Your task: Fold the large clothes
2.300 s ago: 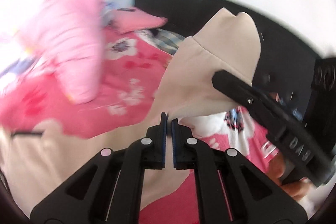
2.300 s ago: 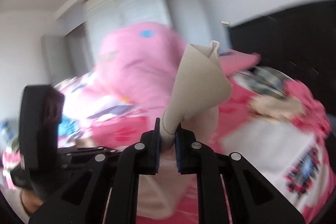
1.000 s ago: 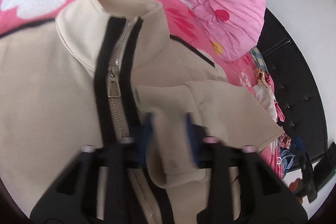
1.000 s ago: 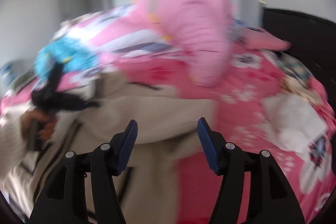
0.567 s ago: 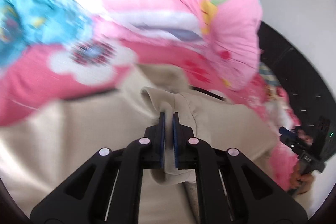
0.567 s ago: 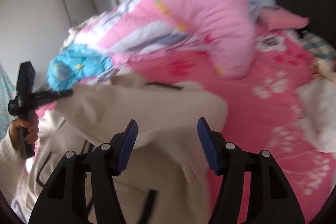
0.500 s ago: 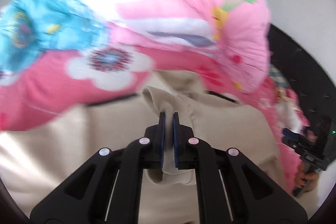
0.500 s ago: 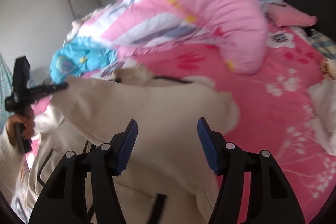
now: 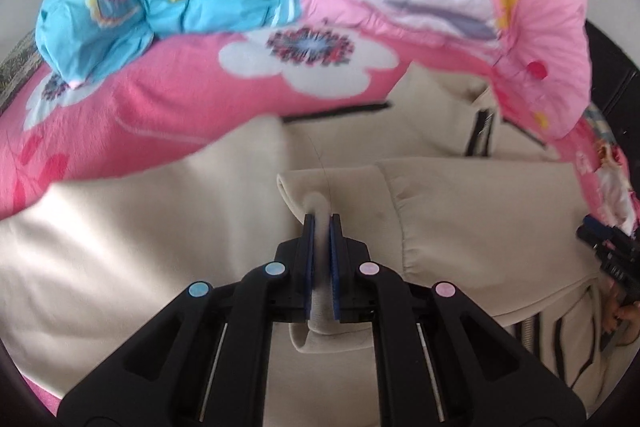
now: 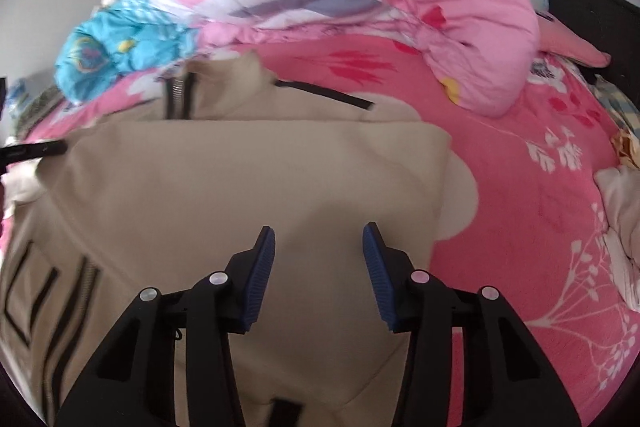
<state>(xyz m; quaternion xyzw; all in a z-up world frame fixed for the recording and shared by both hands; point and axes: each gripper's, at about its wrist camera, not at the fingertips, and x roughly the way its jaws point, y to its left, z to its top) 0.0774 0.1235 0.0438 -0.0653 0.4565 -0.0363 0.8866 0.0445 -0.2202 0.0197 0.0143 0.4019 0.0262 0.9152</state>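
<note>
The beige jacket (image 10: pixel 240 195) is spread on the pink bed (image 10: pixel 520 187). Its sleeve cuff (image 9: pixel 320 195) is pinched tight by the left gripper (image 9: pixel 321 227) and has been pulled across the chest toward 9 o'clock. The right gripper (image 10: pixel 318 267) has let go; its jaws are closing, with nothing between them. One sleeve fold is nearly done.

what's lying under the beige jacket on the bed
The beige jacket lies on a pink flowered bedspread, visible around it. Whatever is directly beneath stays covered.
</note>
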